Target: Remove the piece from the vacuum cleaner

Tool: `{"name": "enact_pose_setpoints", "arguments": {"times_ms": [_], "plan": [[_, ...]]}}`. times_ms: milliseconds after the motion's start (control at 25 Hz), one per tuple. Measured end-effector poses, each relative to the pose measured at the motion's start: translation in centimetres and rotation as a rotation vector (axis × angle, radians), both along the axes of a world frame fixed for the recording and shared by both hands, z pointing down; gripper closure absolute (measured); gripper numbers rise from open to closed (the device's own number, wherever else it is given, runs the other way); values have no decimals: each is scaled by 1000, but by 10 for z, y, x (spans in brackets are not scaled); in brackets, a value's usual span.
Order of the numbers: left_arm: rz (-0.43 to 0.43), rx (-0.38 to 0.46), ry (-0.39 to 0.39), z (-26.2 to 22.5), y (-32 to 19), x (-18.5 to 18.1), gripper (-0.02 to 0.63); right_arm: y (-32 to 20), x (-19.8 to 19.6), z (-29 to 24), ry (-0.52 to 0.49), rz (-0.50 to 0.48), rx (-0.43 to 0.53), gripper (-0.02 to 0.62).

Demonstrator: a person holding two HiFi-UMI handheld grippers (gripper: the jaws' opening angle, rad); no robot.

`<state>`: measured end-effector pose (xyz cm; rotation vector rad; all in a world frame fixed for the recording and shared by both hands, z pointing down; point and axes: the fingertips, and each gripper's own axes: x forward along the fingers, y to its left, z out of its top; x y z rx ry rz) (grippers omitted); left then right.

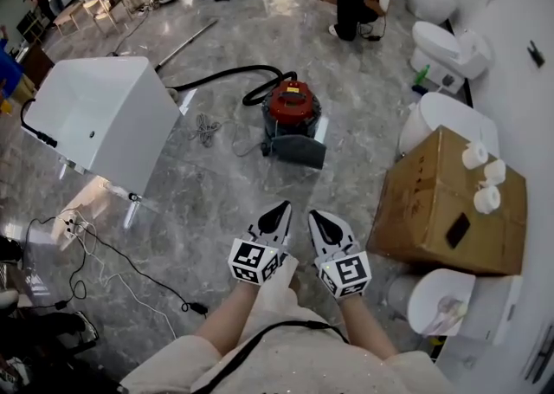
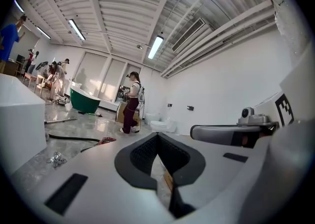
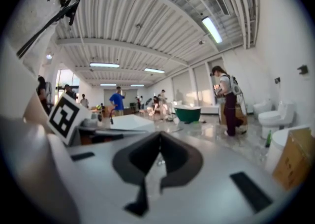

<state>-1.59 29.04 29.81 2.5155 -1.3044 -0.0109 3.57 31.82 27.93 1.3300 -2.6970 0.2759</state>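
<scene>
No legible text or numbers, only square marker patterns [image 1: 251,255]

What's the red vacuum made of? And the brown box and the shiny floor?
The vacuum cleaner looks like glossy red plastic on top; light glints off it. The brown box looks like matte cardboard, with folded edges. The floor seems polished grey stone or tile: veined and mirror-like.

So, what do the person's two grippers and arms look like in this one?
The left gripper and right gripper both have white shells tapering to black pointed jaws. Each carries a white cube printed with black square markers. The forearms are bare. The person wears a pale cream top crossed by a thin black cable.
</scene>
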Motion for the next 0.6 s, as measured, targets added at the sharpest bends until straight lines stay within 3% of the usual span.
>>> {"name": "enact_pose_setpoints", "arguments": {"times_ms": [600], "plan": [[14, -17, 36, 5, -110, 4, 588, -104, 5, 9, -4, 45, -31, 581]]}}
